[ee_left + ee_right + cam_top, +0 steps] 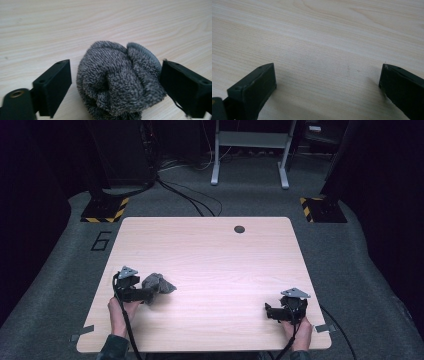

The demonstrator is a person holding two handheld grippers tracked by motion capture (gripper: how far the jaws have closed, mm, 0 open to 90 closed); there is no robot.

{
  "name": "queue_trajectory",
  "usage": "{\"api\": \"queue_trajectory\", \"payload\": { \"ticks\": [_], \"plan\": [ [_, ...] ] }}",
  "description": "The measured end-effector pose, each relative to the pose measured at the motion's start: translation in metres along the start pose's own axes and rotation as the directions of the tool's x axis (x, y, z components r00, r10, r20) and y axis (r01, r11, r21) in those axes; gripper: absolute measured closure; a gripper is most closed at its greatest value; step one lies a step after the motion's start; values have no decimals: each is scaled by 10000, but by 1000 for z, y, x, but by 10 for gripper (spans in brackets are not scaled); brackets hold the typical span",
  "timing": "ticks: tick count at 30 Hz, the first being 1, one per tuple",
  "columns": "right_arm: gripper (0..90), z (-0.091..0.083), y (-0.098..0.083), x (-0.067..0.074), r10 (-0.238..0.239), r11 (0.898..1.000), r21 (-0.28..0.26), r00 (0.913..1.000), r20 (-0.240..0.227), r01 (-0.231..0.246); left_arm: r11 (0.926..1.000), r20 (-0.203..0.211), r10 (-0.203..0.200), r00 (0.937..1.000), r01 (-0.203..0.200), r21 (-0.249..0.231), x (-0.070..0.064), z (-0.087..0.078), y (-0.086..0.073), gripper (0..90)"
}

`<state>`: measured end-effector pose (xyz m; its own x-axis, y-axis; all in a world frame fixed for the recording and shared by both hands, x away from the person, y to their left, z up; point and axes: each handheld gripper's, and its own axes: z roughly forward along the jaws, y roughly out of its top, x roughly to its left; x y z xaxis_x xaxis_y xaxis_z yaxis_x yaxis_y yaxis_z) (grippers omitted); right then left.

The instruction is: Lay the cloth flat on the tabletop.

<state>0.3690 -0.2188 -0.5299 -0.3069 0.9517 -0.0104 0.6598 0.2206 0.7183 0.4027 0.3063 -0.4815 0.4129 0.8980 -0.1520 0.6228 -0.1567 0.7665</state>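
A bundled grey fuzzy sock [159,284] [117,80] lies on the light wooden table [210,250] at the near left. My left gripper [150,294] [115,72] is open with its jaws on either side of the sock. One jaw touches the sock's side and the other stands a little off it. My right gripper [270,311] [327,75] is open low over bare wood at the near right, with nothing between its jaws. A hand holds each gripper at the table's near edge.
A small dark round hole [239,229] sits near the table's far edge. Around the table lie grey carpet, cables [192,200], two stand bases with yellow-black stripes [105,210] and a white frame [250,150] at the back.
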Motion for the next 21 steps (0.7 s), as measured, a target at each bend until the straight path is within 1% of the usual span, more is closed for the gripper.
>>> {"api": "queue_trajectory", "payload": {
  "ticks": [3,6,8,9,11,12,13,14,15,16,17,19,20,21],
  "plan": [
    [4,0,0,0,27,10000,-26,10000,20,-27,9998,110,3,9999,-5,177,0,8,-3,151],
    [4,0,0,0,4,10000,-37,10000,15,-4,9998,63,-40,10000,38,214,0,11,-5,167],
    [5,0,0,0,-2,10000,-41,10000,12,2,10000,-233,-43,9997,45,81,-1,14,-6,207],
    [5,0,0,0,4,10000,-38,10000,12,-4,9999,-188,-30,9998,33,163,-1,14,-7,228],
    [5,0,0,0,1,10000,-38,10000,15,-1,9999,-223,0,9998,4,172,0,15,-7,247],
    [8,0,0,0,-9,10000,-47,10000,14,9,9998,-290,18,9996,-13,180,0,16,-8,247],
    [9,0,0,0,-82,10000,-49,10000,0,82,9998,-366,38,9993,-31,173,-1,17,-9,279],
    [9,0,0,0,-63,10000,-75,10000,-1,63,9998,-490,47,9988,-36,212,-1,18,-9,287],
    [9,0,0,0,-63,10000,-75,10000,-1,63,9998,-490,47,9988,-36,212,-1,18,-9,303],
    [9,0,0,0,-53,10000,-72,10000,-5,53,9995,-614,89,9981,-69,322,-1,19,-10,303],
    [10,0,0,0,-61,10000,-71,10000,-11,61,9995,-666,94,9977,-73,310,-1,20,-11,340],
    [10,0,0,0,-50,10000,-73,10000,-11,50,9991,-769,167,9969,-137,399,-2,22,-12,351],
    [10,0,0,0,-50,10000,-73,10000,-11,50,9993,-863,196,9961,-166,349,-2,23,-13,364],
    [10,0,0,0,-59,10000,-76,10000,1,59,9989,-898,157,9958,-117,449,-2,23,-13,392]
  ]
}}
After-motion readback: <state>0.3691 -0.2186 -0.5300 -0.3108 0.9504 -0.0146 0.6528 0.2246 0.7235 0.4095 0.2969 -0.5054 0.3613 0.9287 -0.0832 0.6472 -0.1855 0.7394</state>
